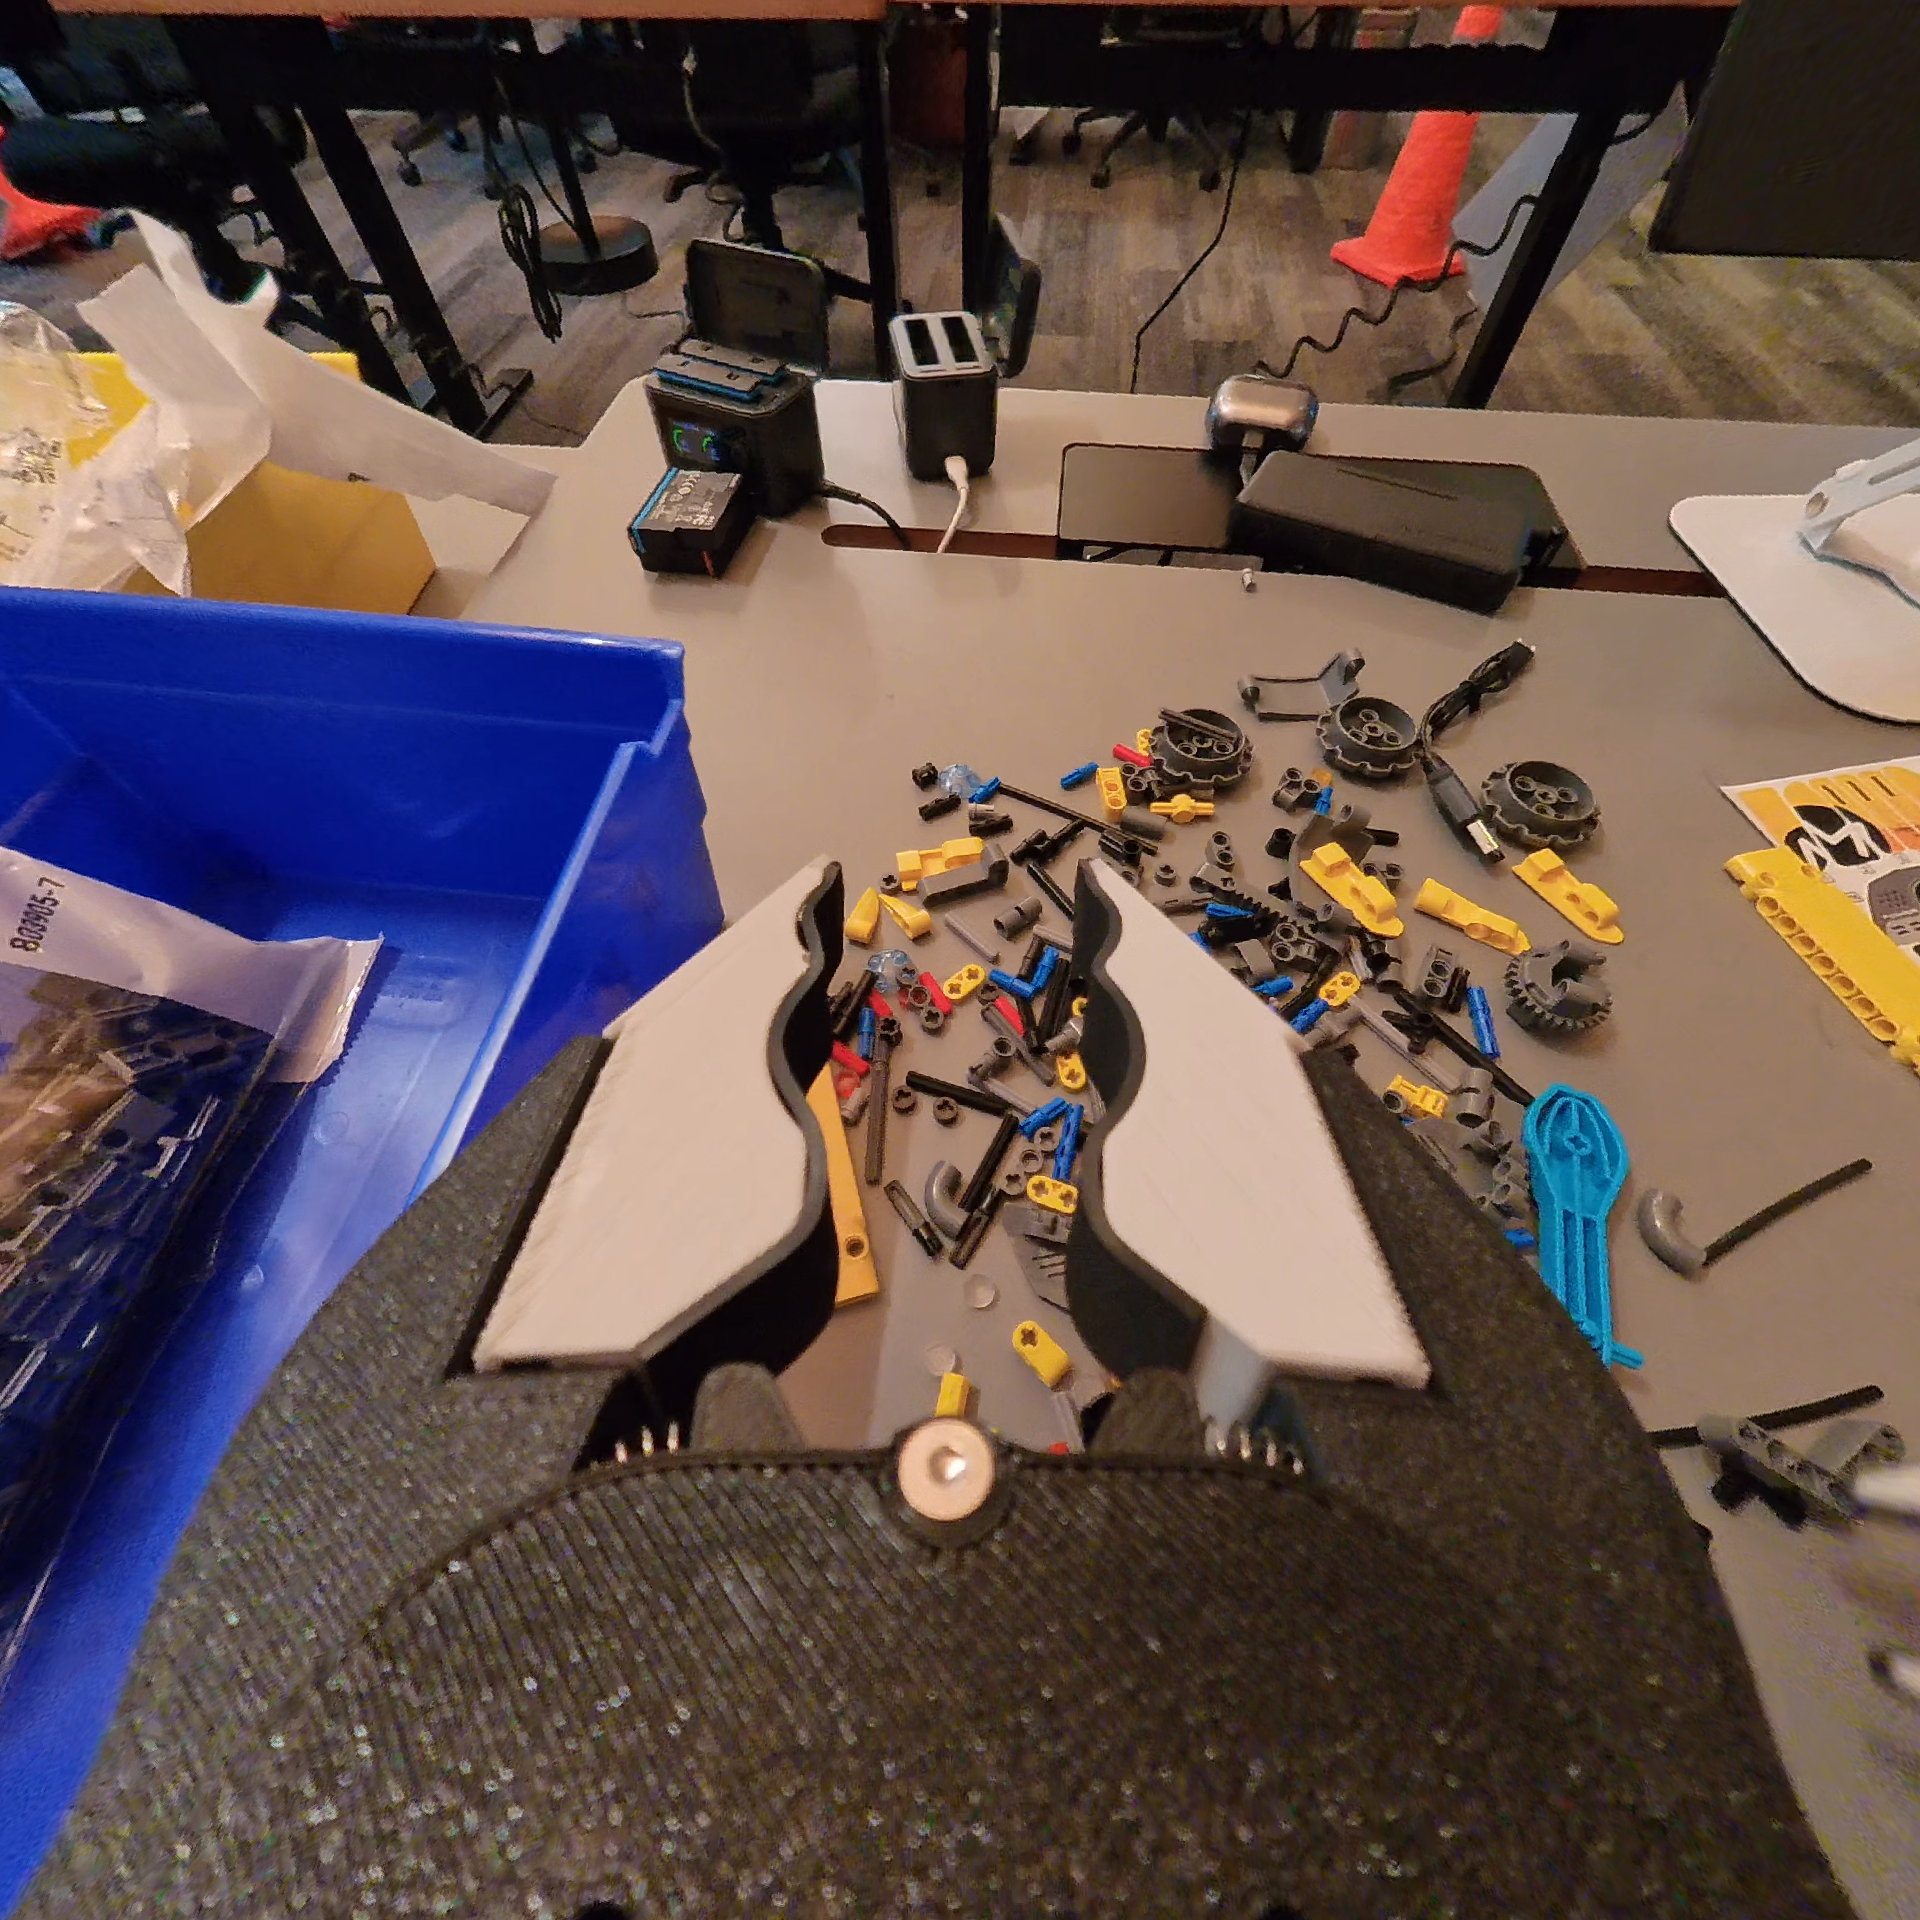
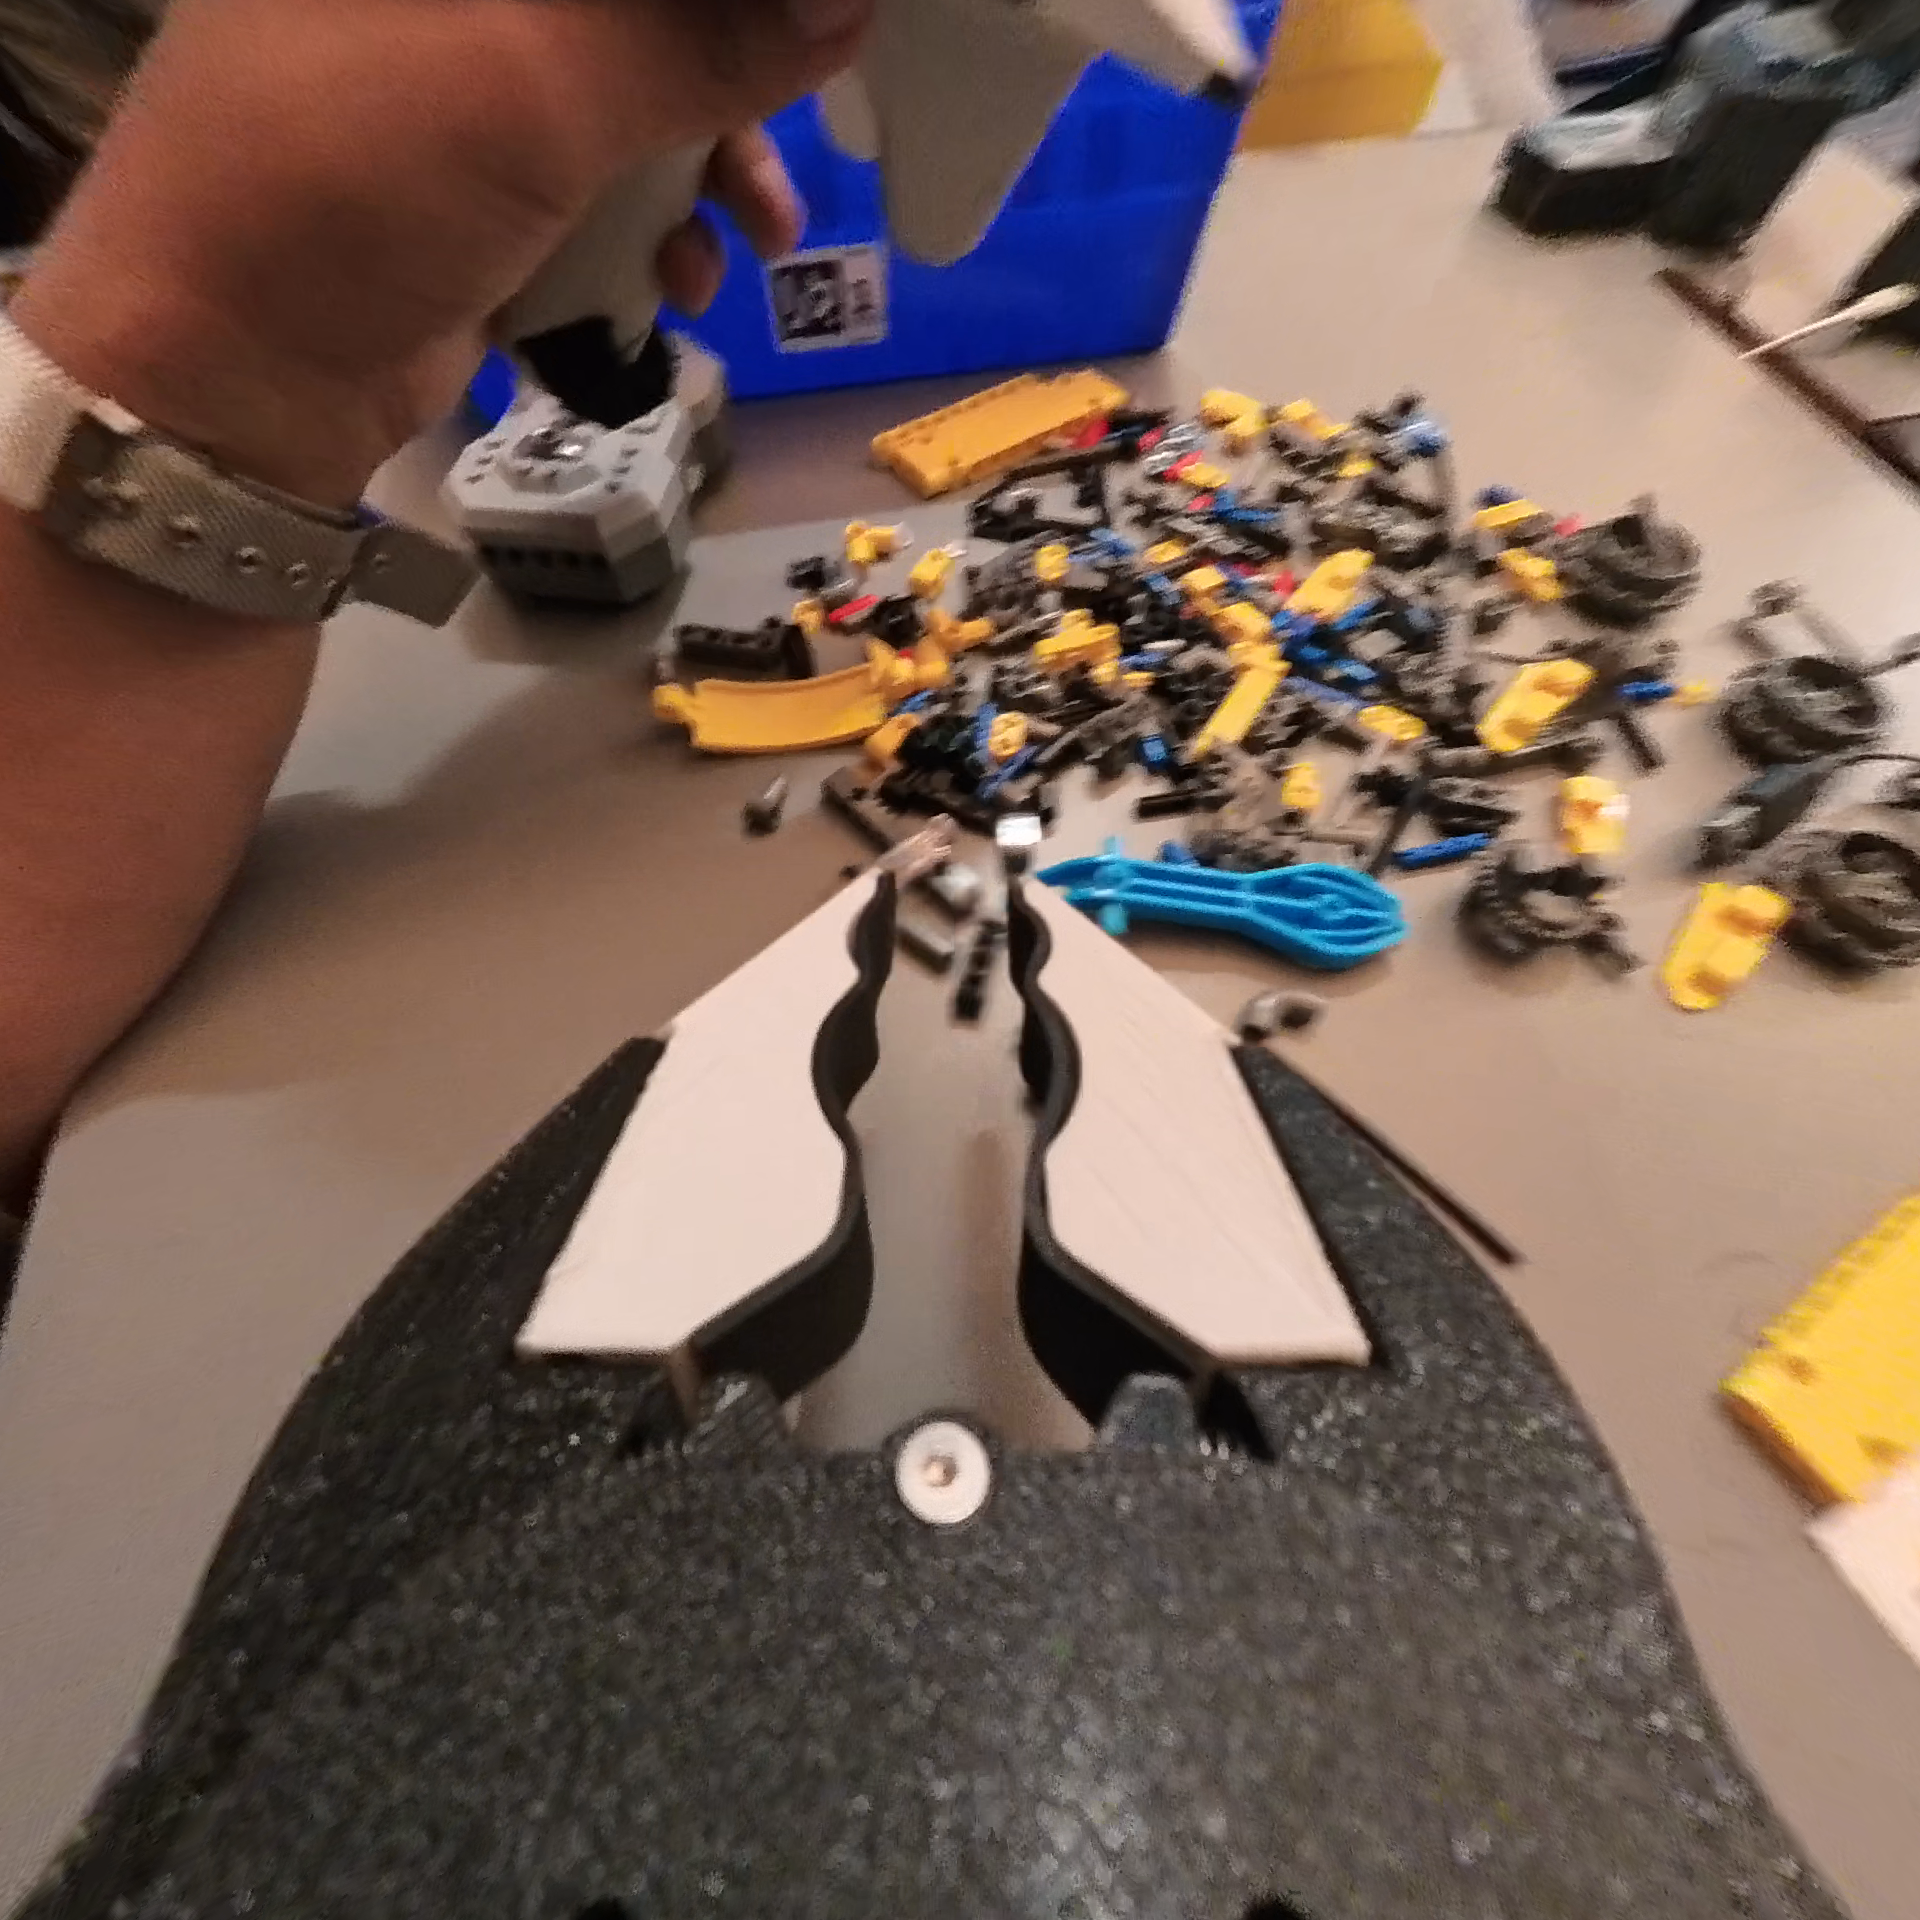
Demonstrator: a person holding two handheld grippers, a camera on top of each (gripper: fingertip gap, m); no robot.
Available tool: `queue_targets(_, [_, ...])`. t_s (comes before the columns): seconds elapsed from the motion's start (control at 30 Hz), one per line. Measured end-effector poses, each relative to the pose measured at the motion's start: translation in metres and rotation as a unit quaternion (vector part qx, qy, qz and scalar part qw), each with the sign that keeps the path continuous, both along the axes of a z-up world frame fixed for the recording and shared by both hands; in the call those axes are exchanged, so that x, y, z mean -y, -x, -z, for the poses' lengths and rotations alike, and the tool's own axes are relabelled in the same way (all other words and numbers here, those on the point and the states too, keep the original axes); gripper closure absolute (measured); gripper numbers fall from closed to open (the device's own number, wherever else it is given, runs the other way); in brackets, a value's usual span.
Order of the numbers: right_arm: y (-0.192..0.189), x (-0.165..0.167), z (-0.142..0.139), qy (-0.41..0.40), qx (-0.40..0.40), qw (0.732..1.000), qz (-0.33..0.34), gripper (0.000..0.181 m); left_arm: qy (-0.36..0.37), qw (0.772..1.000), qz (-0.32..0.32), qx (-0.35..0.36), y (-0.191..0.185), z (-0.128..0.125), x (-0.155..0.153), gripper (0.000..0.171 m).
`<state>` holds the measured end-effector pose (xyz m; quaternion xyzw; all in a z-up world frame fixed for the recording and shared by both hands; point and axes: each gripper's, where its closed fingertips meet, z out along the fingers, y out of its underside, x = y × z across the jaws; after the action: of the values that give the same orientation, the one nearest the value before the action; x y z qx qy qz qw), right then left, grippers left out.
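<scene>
My left gripper [image 1: 956,883] is open and empty, held just above a pile of small black, yellow, blue and red building pieces [image 1: 1039,997] on the grey table [image 1: 810,727]. My right gripper [image 2: 948,883] has its jaws a little apart and grips nothing. Its tips hover at the near edge of the same pile [image 2: 1226,644], over a few small black and grey pieces. A cyan flat tool [image 2: 1247,904] lies just right of its tips and also shows in the left wrist view [image 1: 1574,1174]. The right wrist view is blurred.
A blue bin [image 1: 343,748] holding a plastic bag stands left of the pile. A hand [image 2: 312,208] holds the other gripper above a grey block [image 2: 582,499]. Black chargers [image 1: 738,416] and a flat black box [image 1: 1392,520] stand at the back. Yellow beams [image 1: 1818,935] lie right.
</scene>
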<state>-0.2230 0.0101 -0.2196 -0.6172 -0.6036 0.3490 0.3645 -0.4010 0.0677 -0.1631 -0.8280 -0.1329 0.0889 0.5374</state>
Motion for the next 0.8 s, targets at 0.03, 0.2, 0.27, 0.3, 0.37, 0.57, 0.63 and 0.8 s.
queue_targets(0.03, [0.0,-0.012,-0.006,-0.01,-0.002,1.0,0.021,0.16,-0.002,1.0,-0.001,0.001,0.0,-0.001,0.0,0.128])
queue_targets(0.2, [-0.005,-0.088,-0.012,-0.002,0.035,0.99,0.139,0.158,-0.005,1.0,0.001,0.001,0.0,-0.002,0.001,0.128])
queue_targets(0.27, [-0.002,-0.114,-0.007,-0.007,0.059,0.985,0.162,0.15,-0.01,1.0,-0.002,0.0,0.001,-0.005,0.002,0.128])
queue_targets(0.3, [0.001,-0.123,-0.001,-0.004,0.075,0.983,0.169,0.145,-0.014,1.0,-0.001,0.002,0.002,-0.006,0.003,0.128])
queue_targets(0.37, [0.009,-0.133,0.011,0.019,0.092,0.981,0.169,0.139,-0.023,1.0,-0.001,0.008,0.003,-0.009,0.004,0.128])
queue_targets(0.57, [0.019,-0.143,0.032,0.031,0.124,0.979,0.161,0.153,-0.034,0.999,-0.002,0.01,0.005,-0.013,0.007,0.128])
queue_targets(0.63, [0.015,-0.142,0.019,0.018,0.1,0.981,0.166,0.153,-0.033,0.999,-0.003,0.009,0.005,-0.013,0.007,0.128])
queue_targets(0.8, [-0.004,-0.124,0.01,0.033,0.089,0.983,0.16,0.153,-0.036,0.999,-0.001,0.011,0.004,-0.015,0.006,0.128])
